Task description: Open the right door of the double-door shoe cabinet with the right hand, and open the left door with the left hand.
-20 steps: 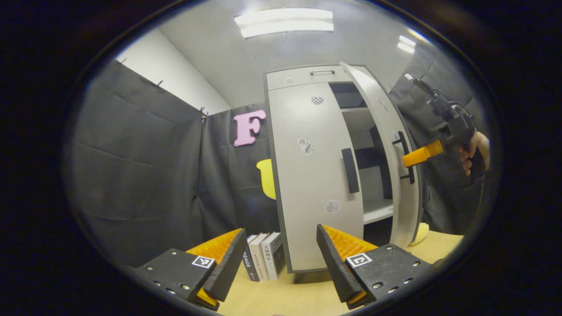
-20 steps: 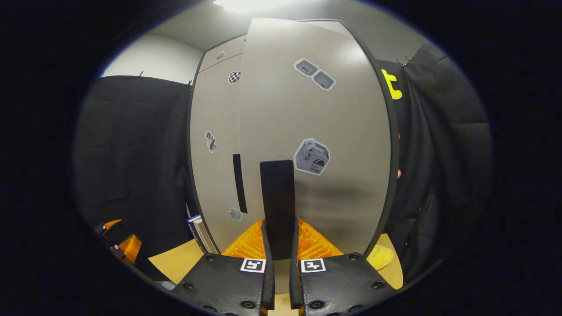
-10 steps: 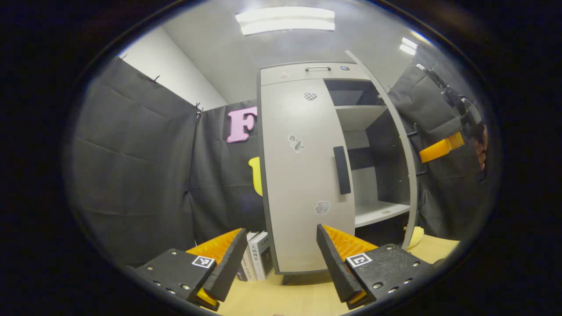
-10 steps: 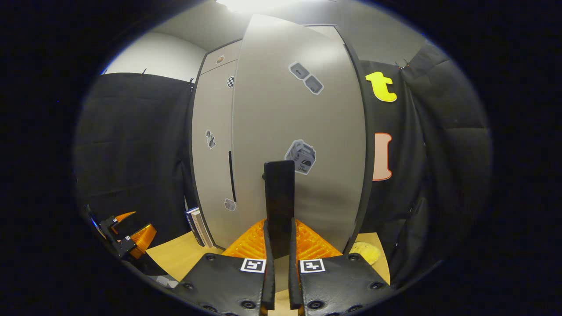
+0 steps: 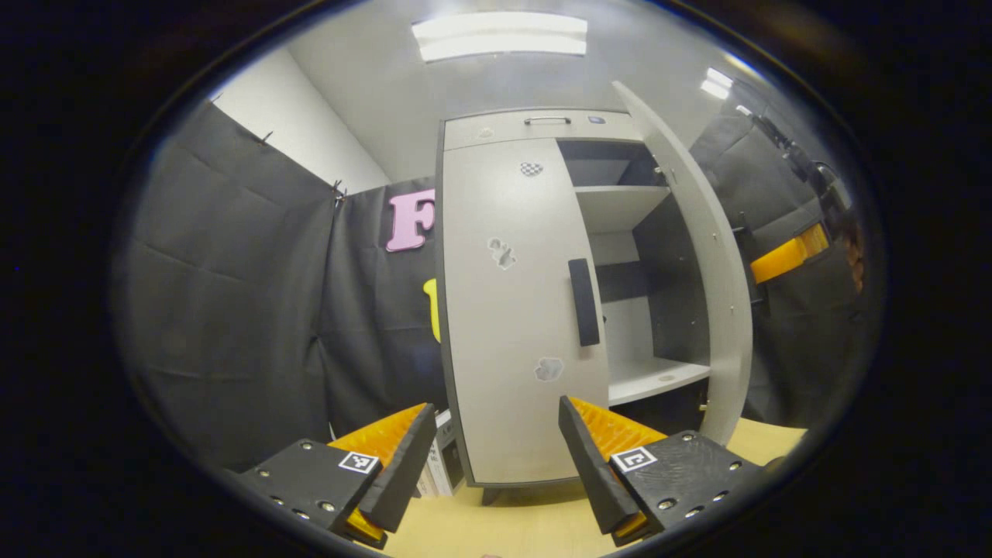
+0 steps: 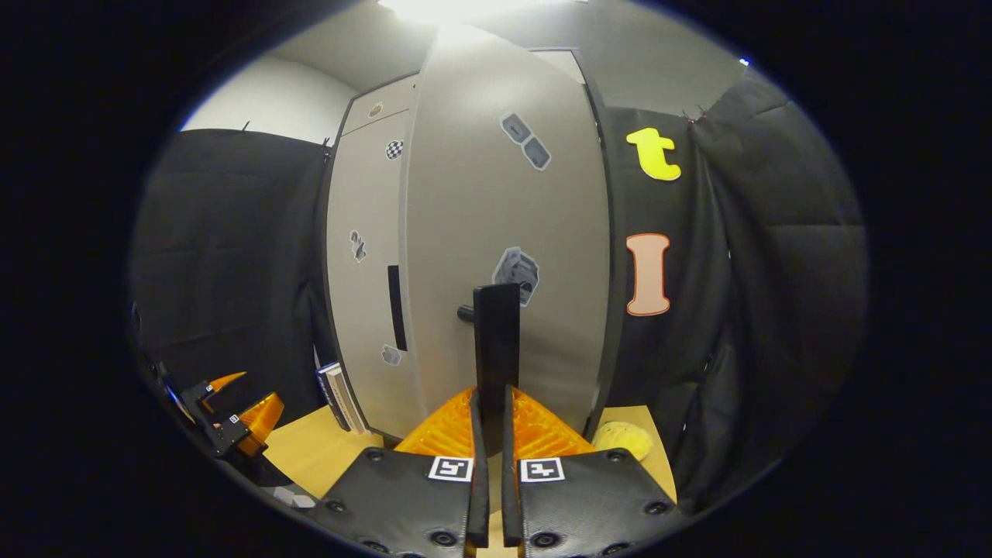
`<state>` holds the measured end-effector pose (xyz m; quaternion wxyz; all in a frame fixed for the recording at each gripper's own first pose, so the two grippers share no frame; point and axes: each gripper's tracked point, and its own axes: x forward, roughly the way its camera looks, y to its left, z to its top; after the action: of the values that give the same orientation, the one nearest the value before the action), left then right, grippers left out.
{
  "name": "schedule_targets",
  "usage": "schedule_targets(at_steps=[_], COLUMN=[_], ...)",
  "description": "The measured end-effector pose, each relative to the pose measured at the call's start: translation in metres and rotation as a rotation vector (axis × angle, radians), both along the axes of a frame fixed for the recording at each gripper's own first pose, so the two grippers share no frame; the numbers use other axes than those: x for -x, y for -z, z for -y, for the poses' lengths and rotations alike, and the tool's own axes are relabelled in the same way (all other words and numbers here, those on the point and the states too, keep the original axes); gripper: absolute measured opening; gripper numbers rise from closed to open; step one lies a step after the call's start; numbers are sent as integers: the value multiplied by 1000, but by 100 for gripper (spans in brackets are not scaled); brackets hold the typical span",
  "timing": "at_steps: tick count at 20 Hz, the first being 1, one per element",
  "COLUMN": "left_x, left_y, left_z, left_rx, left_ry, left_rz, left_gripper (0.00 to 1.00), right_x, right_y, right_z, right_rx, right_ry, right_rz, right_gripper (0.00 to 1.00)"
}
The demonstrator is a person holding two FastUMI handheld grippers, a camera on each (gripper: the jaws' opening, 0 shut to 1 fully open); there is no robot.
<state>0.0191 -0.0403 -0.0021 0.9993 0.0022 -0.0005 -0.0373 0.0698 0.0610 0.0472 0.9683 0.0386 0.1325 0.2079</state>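
Gripping right door handle (image 6: 496, 341), right claw (image 6: 490, 418) hides its base; left claw (image 5: 496, 449) released.

black tongs (image 6: 490, 434), square markers, screws

Our left tool (image 5: 496, 457) hung level with its fingers spread wide apart, gripping nothing. Our right tool (image 6: 488, 434) pointed forward, its two fingers pressed together on the right door's handle (image 6: 496, 341). Our right hand (image 5: 855, 260) showed behind that tool, far off.
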Motion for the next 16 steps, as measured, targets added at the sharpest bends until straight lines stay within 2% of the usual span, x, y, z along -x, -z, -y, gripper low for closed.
schedule_targets(at_steps=[7,13,14,15,16], left_x=[-6,-4,-4,-5,-5], left_y=[-5,-12,-12,-12,-12], left_z=[26,63,67,70,72], left_rx=[9,-1,-2,-2,1], left_ry=[42,104,112,117,121], left_rz=[9,19,19,17,14], left_gripper=[92,93,93,93,93], right_x=[8,-5,-8,-11,-14], right_y=[0,6,8,9,12], right_z=[41,95,104,118,128], right_rx=[-17,58,68,80,80], right_ry=[63,188,219,253,269], right_rz=[-14,4,6,9,10], right_gripper=[7,6,3,6,2])
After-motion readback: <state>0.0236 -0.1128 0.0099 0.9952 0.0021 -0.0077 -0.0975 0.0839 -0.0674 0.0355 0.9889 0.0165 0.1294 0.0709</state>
